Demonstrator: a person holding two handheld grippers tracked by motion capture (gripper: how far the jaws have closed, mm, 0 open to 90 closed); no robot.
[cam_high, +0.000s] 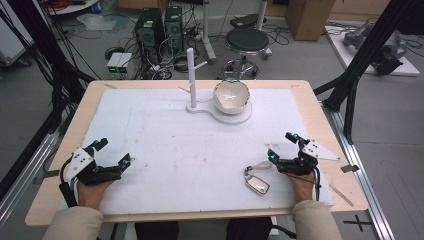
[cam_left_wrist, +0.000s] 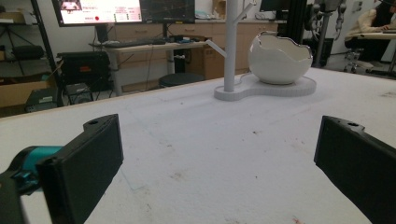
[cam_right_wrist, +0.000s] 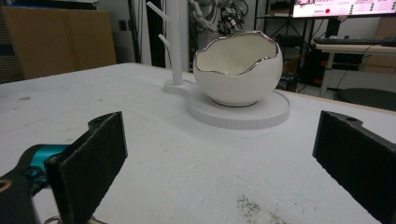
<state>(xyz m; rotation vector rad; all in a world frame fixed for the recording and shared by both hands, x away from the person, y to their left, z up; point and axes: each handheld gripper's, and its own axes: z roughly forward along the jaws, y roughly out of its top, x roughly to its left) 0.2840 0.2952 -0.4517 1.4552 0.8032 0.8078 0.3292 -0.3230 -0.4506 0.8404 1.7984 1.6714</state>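
Observation:
A white eggshell-shaped bowl (cam_high: 231, 96) with a silver rim sits on a white round base (cam_high: 240, 117) at the table's far middle, beside a white branched post (cam_high: 191, 75). My left gripper (cam_high: 113, 153) rests at the near left, open, nothing between its jaws. At the near right my right gripper (cam_high: 281, 145) is open and empty too. A small key fob (cam_high: 256, 183) on a ring lies on the white mat just left of the right gripper. The bowl (cam_left_wrist: 279, 58) and the post (cam_left_wrist: 231, 44) stand far ahead in the left gripper view. The bowl (cam_right_wrist: 238, 70) sits ahead in the right gripper view.
A white mat (cam_high: 200, 150) covers most of the wooden table (cam_high: 320, 120). Beyond the far edge stand a black stool (cam_high: 246, 42), computer towers (cam_high: 150, 30) and cables. Black frame legs (cam_high: 360, 60) rise at the right.

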